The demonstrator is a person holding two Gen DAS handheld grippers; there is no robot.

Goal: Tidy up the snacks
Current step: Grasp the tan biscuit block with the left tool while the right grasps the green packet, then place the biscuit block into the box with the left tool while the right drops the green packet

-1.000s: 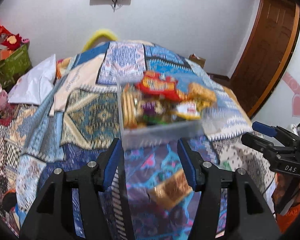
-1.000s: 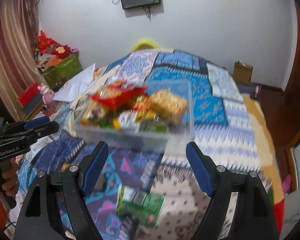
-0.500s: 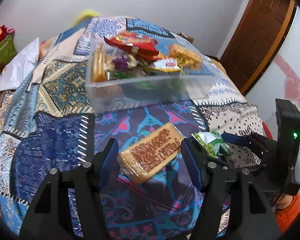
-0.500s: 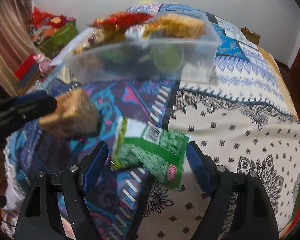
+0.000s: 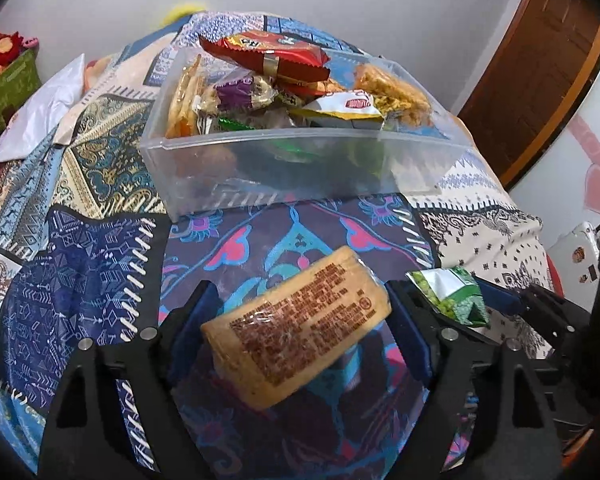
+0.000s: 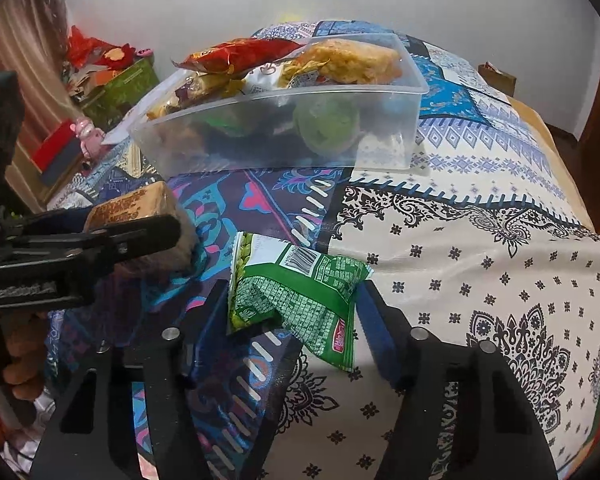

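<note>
Left wrist view showed the left gripper (image 5: 300,320) lower than a second before, its fingers (image 5: 410,332) having just opened wider, straddling the tan biscuit pack (image 5: 296,328) on the bed (image 5: 80,280) without visibly pressing it. Right gripper (image 6: 292,320) had also come down, its fingers having just closed in on the green snack packet (image 6: 296,296). Both packs lay near the bed's front edge, before the clear snack-filled bin (image 5: 300,156).

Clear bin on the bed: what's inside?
The clear bin is heaped with snacks: a red packet on top, a crumbly yellow bar, a purple-wrapped piece. Lower layers are only green blurs through the frosted wall.
</note>
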